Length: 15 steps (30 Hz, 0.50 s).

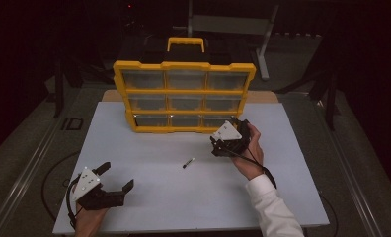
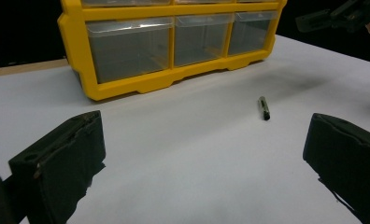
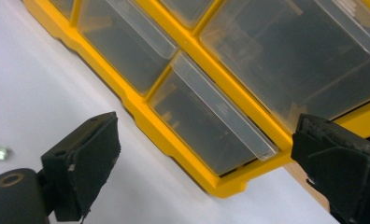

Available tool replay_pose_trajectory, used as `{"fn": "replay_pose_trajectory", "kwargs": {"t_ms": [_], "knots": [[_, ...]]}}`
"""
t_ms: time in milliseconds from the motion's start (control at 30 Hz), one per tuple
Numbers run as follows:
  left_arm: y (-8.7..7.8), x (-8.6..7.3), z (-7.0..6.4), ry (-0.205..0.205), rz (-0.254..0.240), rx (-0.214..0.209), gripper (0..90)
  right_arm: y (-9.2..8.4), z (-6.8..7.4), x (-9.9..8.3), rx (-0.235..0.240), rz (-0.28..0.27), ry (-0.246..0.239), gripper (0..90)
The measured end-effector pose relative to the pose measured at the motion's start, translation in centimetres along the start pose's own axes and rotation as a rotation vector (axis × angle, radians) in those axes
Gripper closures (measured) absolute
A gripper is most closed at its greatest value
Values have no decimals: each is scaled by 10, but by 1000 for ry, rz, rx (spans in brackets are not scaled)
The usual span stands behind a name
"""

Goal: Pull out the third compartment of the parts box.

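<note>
The bottom-right drawer [image 3: 211,123] of the yellow organizer [image 1: 184,97] looks like the thing you are after: it sits shut in the lowest row, at the right end of the cabinet, with its clear handle lip running across the top of its face, and your right gripper [image 3: 204,163] hangs just in front of it with the jaws wide apart, one jaw low and to the side over the white table [image 1: 149,148], the other near the cabinet's bottom corner. The drawer front lies between the jaws but not touching either. The risk, as I judge it, is that you close on the yellow frame instead of the thin lip, because your gripper is tilted against the drawer row; a pull then drags the whole organizer toward you, since nothing braces it. A grip on the slick plastic lip alone may also slip off. Square the jaws to the lip first. Farther out, a small dark bit [image 2: 264,108] lies loose on the table in front of the cabinet, between your two hands and well apart from both; a sliding cabinet could knock it. Your left gripper [image 1: 113,178] rests near the table's front-left corner, jaws spread and empty, too far away to steady anything.
</note>
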<state>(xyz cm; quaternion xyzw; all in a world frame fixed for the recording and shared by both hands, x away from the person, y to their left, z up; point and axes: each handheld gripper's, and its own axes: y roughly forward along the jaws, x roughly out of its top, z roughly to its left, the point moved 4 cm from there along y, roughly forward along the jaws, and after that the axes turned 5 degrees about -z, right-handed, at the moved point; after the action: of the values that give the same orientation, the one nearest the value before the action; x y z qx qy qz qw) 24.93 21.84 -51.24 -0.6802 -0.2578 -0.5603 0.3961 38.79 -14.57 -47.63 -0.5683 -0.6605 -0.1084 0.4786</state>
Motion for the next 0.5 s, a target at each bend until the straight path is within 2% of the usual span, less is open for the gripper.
{"fn": "replay_pose_trajectory", "kwargs": {"t_ms": [67, 300, 400, 433, 467, 500], "knots": [[0, 0, 0, -1, 0, -1, 0, 0, 0, 0, -3, 7, -14, 78], [0, 0, 1, -16, 3, -7, 0, 3, -1, 4, -33, 25, -122, 78], [0, 0, 1, -13, 2, -3, 0, 3, -2, 5, -40, 31, -145, 78], [0, 0, 1, -11, 3, 0, 0, 5, -2, 5, -51, 43, -191, 78], [0, 0, 1, -11, 3, 0, 0, 5, -2, 5, -51, 43, -191, 78], [0, 0, 1, -11, 4, 0, 0, 6, -2, 7, -62, 53, -229, 78]]}}
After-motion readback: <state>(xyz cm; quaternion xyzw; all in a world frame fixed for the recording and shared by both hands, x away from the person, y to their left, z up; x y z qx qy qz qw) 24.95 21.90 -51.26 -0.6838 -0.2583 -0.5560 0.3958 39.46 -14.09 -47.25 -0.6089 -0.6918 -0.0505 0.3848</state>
